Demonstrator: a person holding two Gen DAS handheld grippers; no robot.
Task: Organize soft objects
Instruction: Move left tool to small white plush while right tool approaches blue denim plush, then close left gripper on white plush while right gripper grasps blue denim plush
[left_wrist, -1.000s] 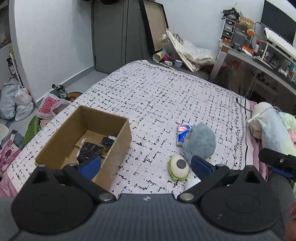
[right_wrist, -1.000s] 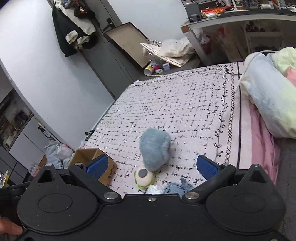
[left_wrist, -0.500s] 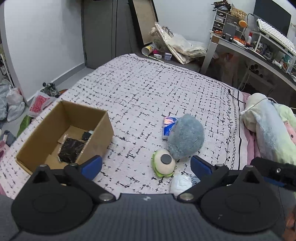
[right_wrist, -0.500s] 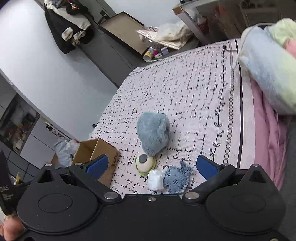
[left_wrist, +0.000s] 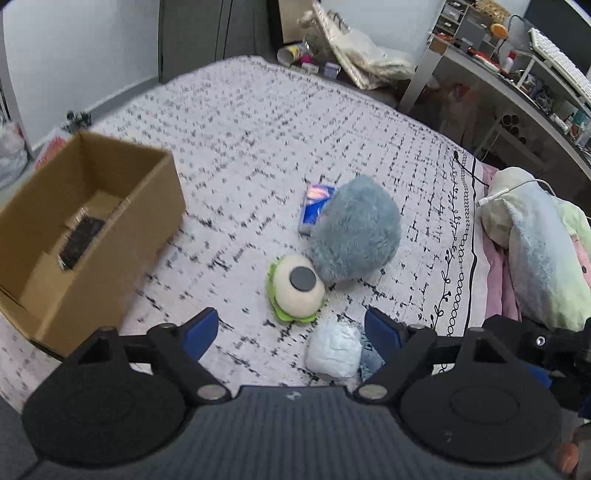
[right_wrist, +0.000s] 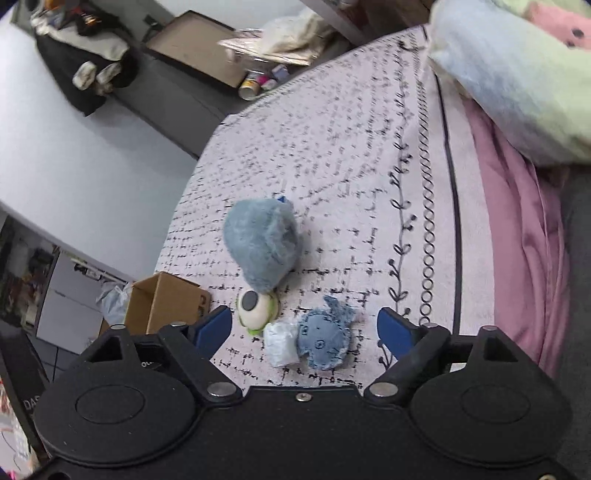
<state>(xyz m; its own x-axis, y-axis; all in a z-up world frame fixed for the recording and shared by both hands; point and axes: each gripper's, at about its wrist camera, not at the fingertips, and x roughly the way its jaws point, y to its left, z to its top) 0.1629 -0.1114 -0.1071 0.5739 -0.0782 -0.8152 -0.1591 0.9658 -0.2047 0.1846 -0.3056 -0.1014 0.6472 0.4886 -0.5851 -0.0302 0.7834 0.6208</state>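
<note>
Several soft toys lie on the patterned bedspread (left_wrist: 258, 122): a fluffy grey-blue plush (left_wrist: 354, 229), a one-eyed green-and-cream plush (left_wrist: 297, 290), a small white soft bundle (left_wrist: 334, 350), and a blue denim-like plush (right_wrist: 325, 339). They also show in the right wrist view: the grey-blue plush (right_wrist: 262, 243), the eye plush (right_wrist: 256, 308), the bundle (right_wrist: 280, 345). My left gripper (left_wrist: 291, 330) is open just above the eye plush and bundle. My right gripper (right_wrist: 304, 330) is open over the bundle and denim plush. Both are empty.
An open cardboard box (left_wrist: 74, 225) with a dark item inside stands on the bed at left. A small blue packet (left_wrist: 316, 208) lies behind the grey plush. Pillows and blankets (left_wrist: 535, 243) lie at right. A cluttered desk (left_wrist: 517, 74) stands beyond the bed.
Both grippers have moved forward and down toward the cluster of plush toys. The denim plush and white bundle have come into view. Jaws stay open.
</note>
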